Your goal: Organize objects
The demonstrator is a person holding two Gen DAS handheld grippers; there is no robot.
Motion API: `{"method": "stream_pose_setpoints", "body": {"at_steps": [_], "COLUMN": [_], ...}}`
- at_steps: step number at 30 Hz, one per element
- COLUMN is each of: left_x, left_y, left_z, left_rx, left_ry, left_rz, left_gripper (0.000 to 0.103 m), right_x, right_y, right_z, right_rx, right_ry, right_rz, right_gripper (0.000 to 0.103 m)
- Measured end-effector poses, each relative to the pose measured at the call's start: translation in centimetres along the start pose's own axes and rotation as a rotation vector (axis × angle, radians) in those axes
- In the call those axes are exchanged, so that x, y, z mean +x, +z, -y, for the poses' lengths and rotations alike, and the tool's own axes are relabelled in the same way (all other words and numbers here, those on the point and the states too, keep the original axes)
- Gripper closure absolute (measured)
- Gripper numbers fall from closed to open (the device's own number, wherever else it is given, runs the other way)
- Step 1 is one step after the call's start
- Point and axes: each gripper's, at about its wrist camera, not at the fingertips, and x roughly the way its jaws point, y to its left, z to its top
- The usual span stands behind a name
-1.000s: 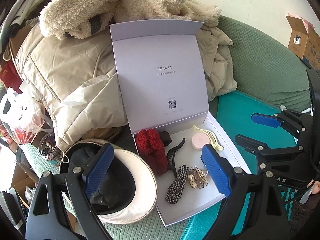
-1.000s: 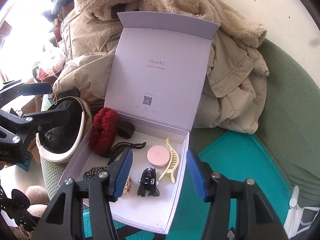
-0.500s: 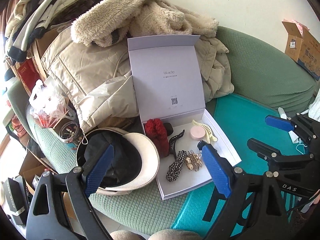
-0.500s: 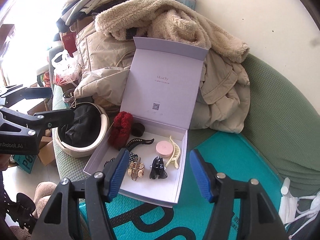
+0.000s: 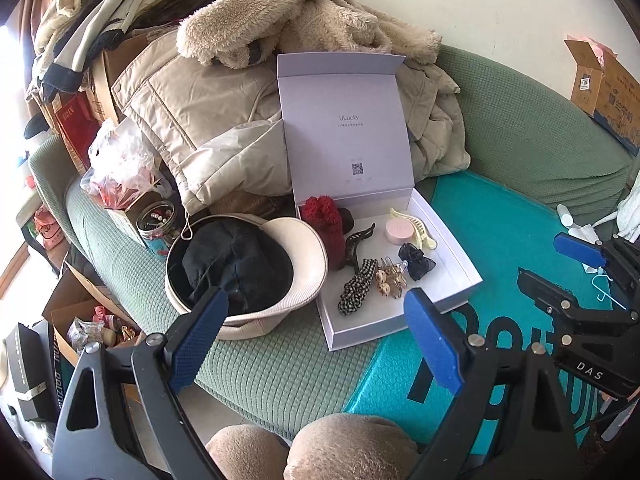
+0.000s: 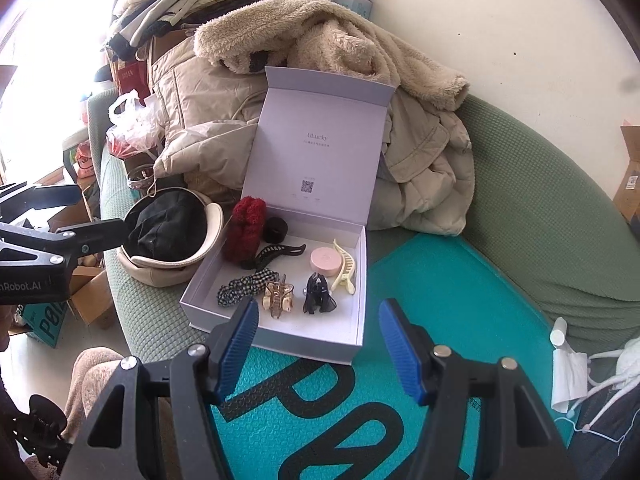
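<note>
Both tools have drawn back from the open white box (image 6: pixel 276 326), which now looks smaller and sits toward twelve o'clock of each. The right tool (image 6: pixel 316 346), empty, has just been opening its jaws. The person's knees (image 5: pixel 352 446) now show at six o'clock under the left tool (image 5: pixel 316 346).

Box (image 6: pixel 362 280) open from above; raised lid (image 6: pixel 320 148) blocks behind.

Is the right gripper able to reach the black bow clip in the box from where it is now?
Probably yes. The box lid stands open and nothing covers the black bow clip. The right gripper is open and empty, pointing towards it from the near side.
</note>
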Motion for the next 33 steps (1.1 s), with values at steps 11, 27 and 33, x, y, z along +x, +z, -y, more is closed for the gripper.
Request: {"method": "stream_pose_setpoints", "body": {"at_steps": [11, 27, 33], "left_x": [-1.0, -1.8, -2.1], "left_y": [-3.9, -5.7, -5.8], "left_z": [0.4, -0.3, -0.4], "left_rx": [0.017, -0.003, -0.007], "left_ry": [-0.002, 0.012, 0.010], "left_rz": [-0.008, -0.045, -0.048], "left_gripper": [0.014, 0.014, 0.014], "right_x": [-0.6, -1.0, -1.1], "right_y": [-2.8, -3.3, -3.2], "right_z": [-1.5, -2.9, -3.2], "right_rx": [0.013, -0.004, -0.010], "right_ry": [0.042, 0.062, 0.066], "right_rz": [-0.024, -0.021, -0.018], "right_gripper": [0.039, 0.039, 0.039]}}
